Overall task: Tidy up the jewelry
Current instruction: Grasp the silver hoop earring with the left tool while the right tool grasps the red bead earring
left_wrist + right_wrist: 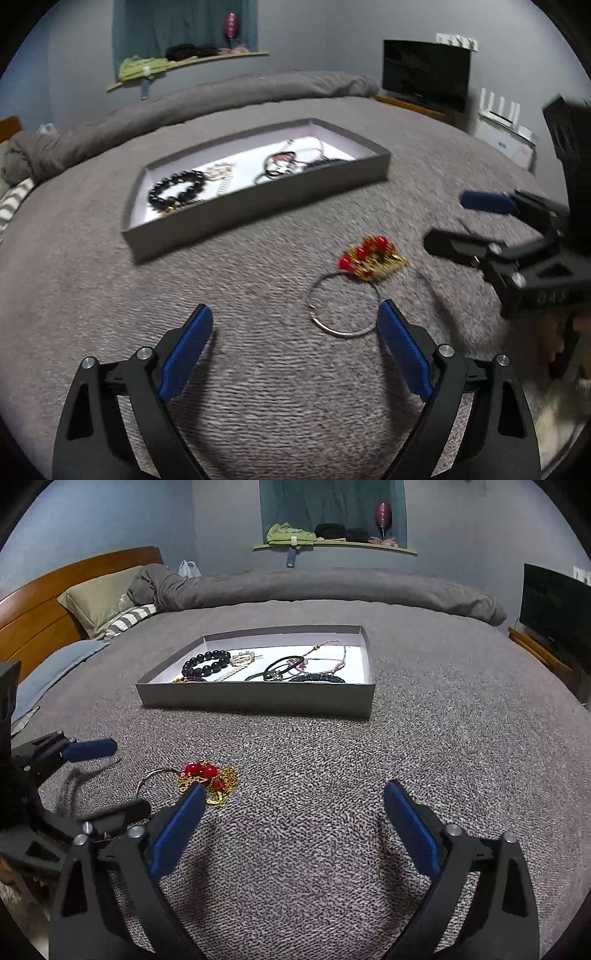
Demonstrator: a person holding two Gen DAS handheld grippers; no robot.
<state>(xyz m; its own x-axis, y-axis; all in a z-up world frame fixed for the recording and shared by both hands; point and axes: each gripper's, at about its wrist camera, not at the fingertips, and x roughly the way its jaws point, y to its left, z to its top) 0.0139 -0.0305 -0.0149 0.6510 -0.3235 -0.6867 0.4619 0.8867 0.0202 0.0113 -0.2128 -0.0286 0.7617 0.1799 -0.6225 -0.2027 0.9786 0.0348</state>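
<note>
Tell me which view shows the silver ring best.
Left wrist: the silver ring lies whole on the blanket beside the red-and-gold piece. Right wrist shows only an arc, partly hidden behind the left tool.

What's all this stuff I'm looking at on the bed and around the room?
tray: one, grey, mid-bed
black bead bracelet: one, in tray, left end
pearl strand: one, white, beside it
hair ties and cords: several, dark and pink, tray's right part
red-and-gold necklace: one, loose on the blanket
metal ring: one, silver, touching the necklace
blanket: one, grey
pillows: olive and striped, by headboard
television: one, black
left gripper: open
right gripper: open
</note>
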